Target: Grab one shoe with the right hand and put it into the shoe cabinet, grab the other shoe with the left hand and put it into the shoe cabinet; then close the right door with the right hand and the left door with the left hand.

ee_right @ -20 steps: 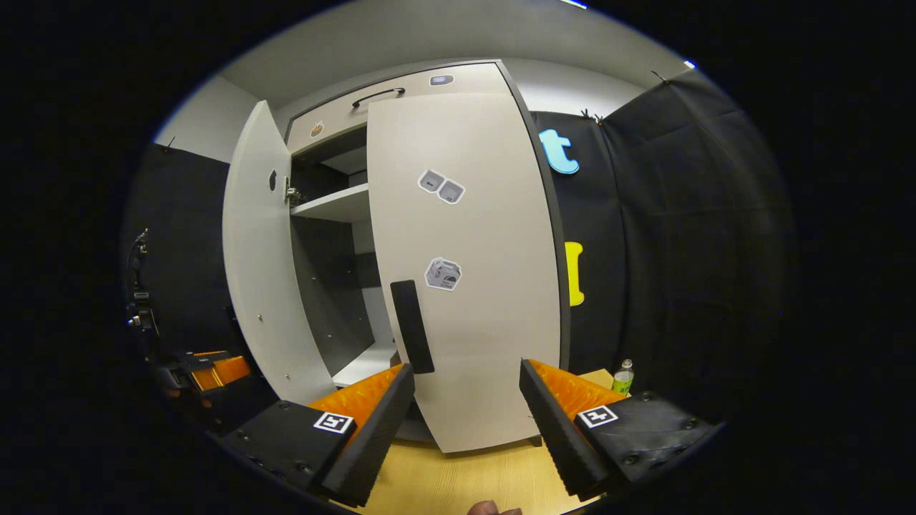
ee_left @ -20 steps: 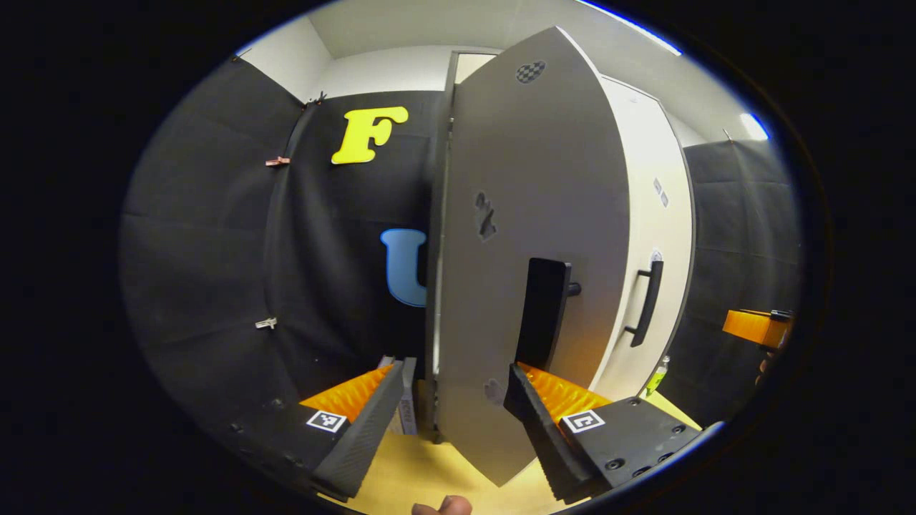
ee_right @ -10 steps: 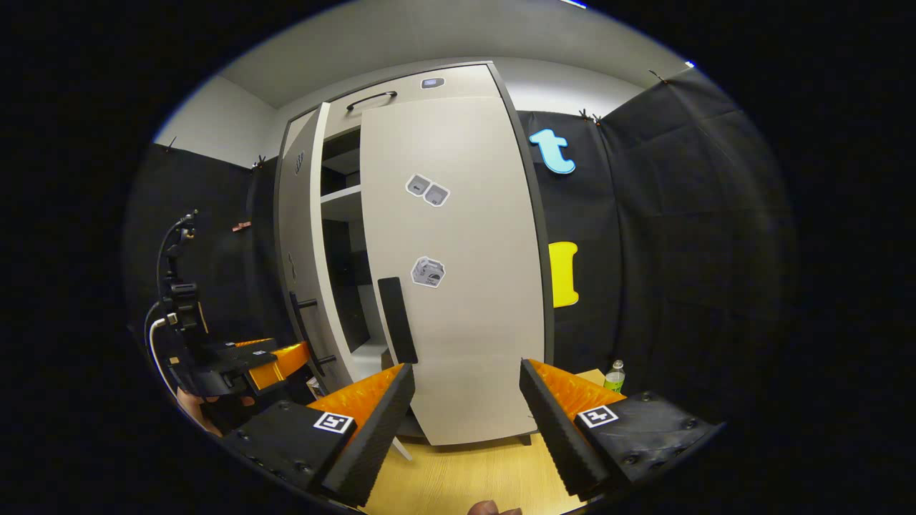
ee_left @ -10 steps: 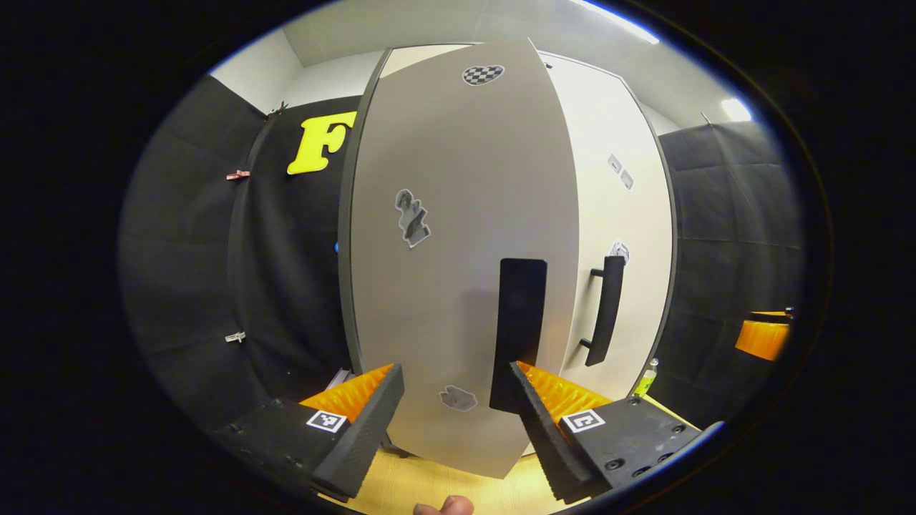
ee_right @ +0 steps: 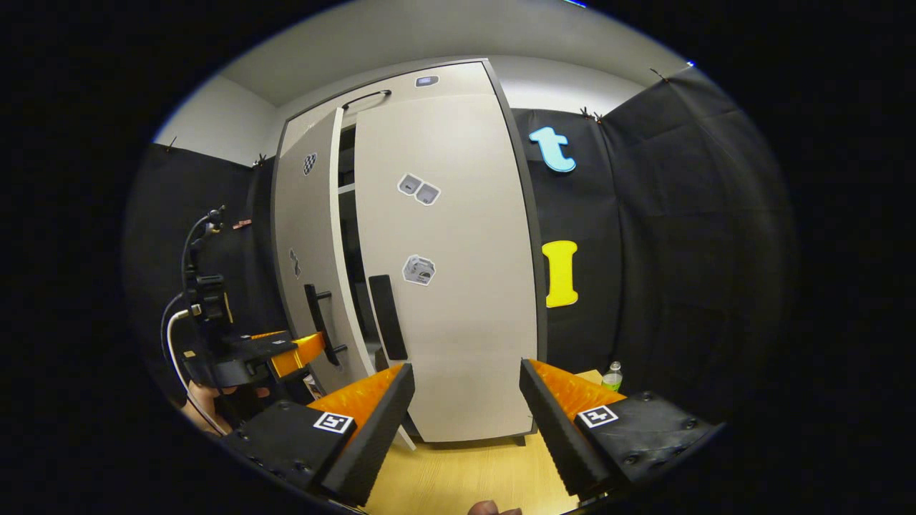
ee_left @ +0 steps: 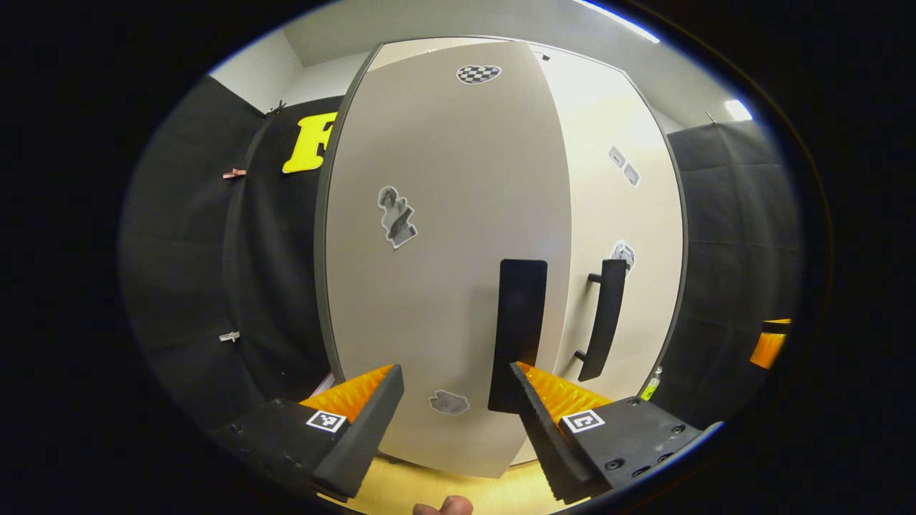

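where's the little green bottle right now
In the right gripper view the bottle stands on the floor by the cabinet's lower right corner, against the black cloth wall.

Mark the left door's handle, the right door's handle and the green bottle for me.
left door handle [ee_left: 521, 329], left gripper view, middle of the flat black bar.
right door handle [ee_right: 387, 317], right gripper view, middle of the bar.
green bottle [ee_right: 612, 377], right gripper view, on its body.
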A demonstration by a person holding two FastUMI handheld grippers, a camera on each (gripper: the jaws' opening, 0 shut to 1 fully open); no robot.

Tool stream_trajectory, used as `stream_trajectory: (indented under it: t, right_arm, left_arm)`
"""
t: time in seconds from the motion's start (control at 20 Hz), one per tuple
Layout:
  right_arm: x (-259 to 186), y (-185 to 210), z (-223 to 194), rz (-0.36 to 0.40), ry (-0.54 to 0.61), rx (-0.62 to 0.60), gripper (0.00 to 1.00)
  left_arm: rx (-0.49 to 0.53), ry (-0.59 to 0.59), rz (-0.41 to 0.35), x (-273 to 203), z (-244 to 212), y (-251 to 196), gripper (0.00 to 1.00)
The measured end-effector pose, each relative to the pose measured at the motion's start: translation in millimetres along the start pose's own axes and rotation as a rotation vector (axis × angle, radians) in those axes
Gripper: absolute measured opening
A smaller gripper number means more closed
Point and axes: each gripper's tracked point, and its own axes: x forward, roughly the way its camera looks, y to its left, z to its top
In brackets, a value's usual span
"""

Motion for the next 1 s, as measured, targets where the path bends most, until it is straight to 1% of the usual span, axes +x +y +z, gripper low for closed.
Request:
stream_trajectory:
  t: [0.05, 0.3, 0.4, 0.45, 0.6, 1.0]
  right_arm:
    - [1, -1, -1, 0.000, 0.003, -0.003, 0.98]
    - [7, 2, -3, 0.014, 0.013, -0.005, 0.98]
    - [9, 5, -3, 0.019, 0.012, -0.005, 0.98]
    - [11, 6, -3, 0.022, 0.011, -0.005, 0.98]
    - [13, 11, -1, 0.028, 0.007, -0.004, 0.98]
    - [14, 27, 4, 0.039, -0.008, -0.010, 0.98]
  left_arm:
    - [0.000, -0.002, -0.001, 2, 0, -2, 0.94]
    - [0.007, 0.001, 0.006, 8, -1, -3, 0.94]
    - [0.010, 0.003, -0.004, 4, 0, -5, 0.94]
    - [0.008, 0.002, -0.009, 2, 1, -6, 0.95]
    - [0.021, -0.001, -0.002, -10, 5, 0, 0.95]
    - [0.052, -0.014, -0.039, -54, 15, 5, 0.95]
